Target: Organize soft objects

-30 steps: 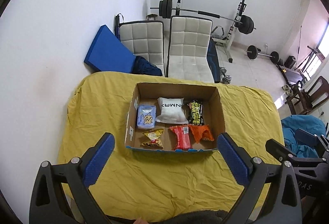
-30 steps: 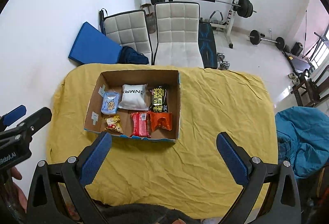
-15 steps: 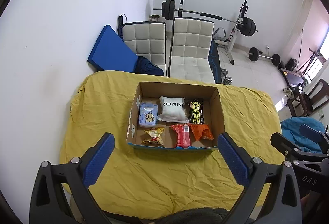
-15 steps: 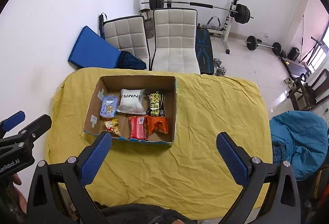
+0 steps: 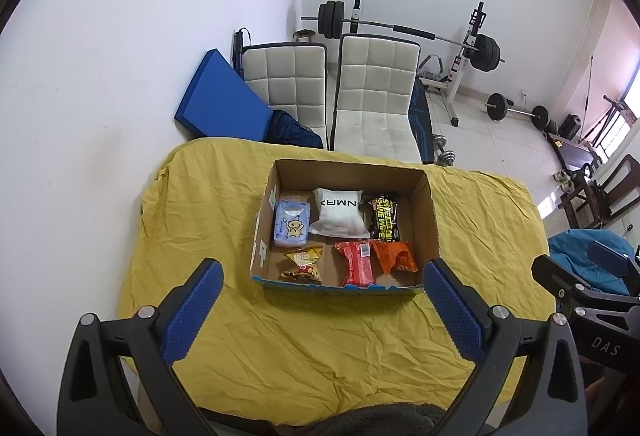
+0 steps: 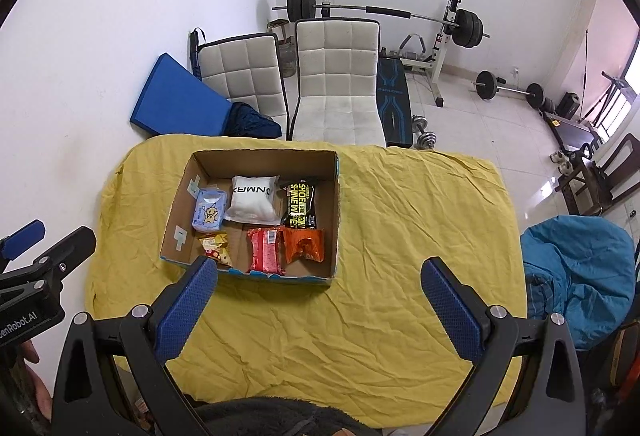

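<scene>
Six soft, crinkly packets lie flat in two rows inside an open cardboard box [image 5: 428, 204] on the desk's wrinkled yellow cloth [image 5: 320, 348], both the left claw [image 5: 322, 310] and right claw [image 6: 320, 306] spread empty.

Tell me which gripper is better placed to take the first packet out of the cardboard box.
Left, probably. The left gripper is open with the cardboard box centred between its fingers. The right gripper, also open, sees the box off toward its left finger, over bare yellow cloth.
</scene>
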`<state>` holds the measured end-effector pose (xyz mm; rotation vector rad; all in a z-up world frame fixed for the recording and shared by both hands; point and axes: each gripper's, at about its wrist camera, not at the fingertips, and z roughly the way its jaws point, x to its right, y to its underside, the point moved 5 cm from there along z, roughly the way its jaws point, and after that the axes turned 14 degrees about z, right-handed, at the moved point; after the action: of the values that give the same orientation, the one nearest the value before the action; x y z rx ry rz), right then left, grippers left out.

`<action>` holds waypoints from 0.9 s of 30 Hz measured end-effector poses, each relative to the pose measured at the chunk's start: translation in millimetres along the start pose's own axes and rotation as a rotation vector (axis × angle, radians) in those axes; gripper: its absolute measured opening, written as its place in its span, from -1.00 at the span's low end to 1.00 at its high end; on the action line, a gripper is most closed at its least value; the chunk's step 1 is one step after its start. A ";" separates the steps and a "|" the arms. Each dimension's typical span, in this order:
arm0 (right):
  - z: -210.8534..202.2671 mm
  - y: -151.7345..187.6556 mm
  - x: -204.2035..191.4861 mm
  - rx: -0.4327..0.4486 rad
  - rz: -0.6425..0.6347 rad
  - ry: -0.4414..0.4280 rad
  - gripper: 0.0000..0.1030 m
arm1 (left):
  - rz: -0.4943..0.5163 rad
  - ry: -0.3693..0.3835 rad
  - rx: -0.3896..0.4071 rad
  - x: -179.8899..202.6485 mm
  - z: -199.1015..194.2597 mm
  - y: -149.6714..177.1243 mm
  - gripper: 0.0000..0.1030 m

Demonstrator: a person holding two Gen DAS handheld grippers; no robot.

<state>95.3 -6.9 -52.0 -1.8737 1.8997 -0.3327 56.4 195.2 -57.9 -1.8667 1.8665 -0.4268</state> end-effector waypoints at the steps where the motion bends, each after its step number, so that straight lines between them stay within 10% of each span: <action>1: -0.3 -0.2 0.4 0.001 0.001 0.001 1.00 | 0.000 0.001 -0.001 0.4 -0.4 0.9 0.99; 27: 1.7 -0.4 8.8 0.000 0.034 0.017 1.00 | 0.004 0.015 -0.017 9.7 3.4 2.2 0.99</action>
<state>96.7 -15.4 -54.5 -1.8420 1.9400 -0.3385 56.6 186.0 -63.0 -1.8757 1.8891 -0.4253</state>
